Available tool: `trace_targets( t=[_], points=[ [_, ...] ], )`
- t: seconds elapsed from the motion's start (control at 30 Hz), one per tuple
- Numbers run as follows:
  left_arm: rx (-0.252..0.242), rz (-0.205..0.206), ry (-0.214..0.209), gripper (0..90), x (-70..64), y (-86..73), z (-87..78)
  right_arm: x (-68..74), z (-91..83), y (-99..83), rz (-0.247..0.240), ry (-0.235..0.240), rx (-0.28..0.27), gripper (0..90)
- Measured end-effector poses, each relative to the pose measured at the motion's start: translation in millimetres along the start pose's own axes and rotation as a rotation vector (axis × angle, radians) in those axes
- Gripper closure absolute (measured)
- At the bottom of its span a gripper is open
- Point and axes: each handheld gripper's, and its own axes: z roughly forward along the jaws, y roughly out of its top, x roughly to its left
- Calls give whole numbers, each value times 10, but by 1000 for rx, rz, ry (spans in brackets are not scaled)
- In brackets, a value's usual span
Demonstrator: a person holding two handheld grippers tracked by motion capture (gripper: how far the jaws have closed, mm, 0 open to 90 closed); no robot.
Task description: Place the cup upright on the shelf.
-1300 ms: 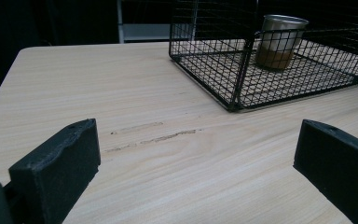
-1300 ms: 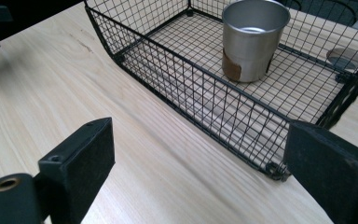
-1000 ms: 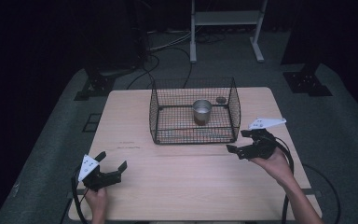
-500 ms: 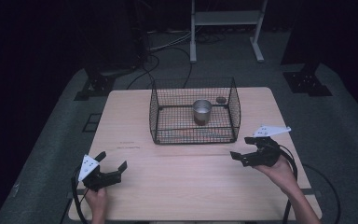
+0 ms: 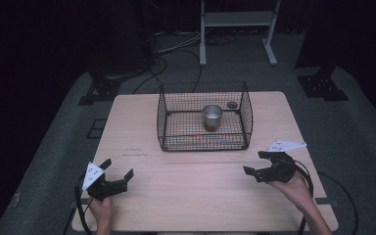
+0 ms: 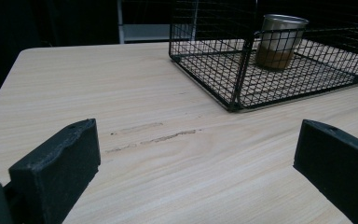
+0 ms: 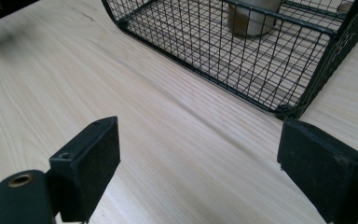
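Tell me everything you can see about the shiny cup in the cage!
The metal cup looks like a small steel mug, silvery and shiny, with a rolled rim and an open top. It stands upright on the mesh floor of the black wire basket, towards the back and a little right of the middle. Its lower part looks brownish through the wires in the left gripper view. Nothing touches it but the basket floor, and both grippers are far off near the table's front edge.

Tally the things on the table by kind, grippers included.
Wire basket: 1
Metal cup, standing inside the basket: 1
Small dark round thing at the basket's far right corner, too small to identify: 1
Grippers, both with jaws open: 2, left gripper and right gripper
Total: 5
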Motion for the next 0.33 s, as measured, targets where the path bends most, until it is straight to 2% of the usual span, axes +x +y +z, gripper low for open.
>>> trace_targets(
  t=[0.2,0.27,0.3,0.33],
  points=[
    [-1,0,0,0,1,0,1,24,25,-134,10,-20,-6,124],
    [-1,-1,1,0,1,0,2,38,20,-213,26,-40,-24,124],
    [0,-1,2,0,-1,1,4,47,9,-315,61,-50,-53,127],
    [0,-1,2,0,-1,1,4,47,9,-315,61,-50,-53,127]
  ],
)
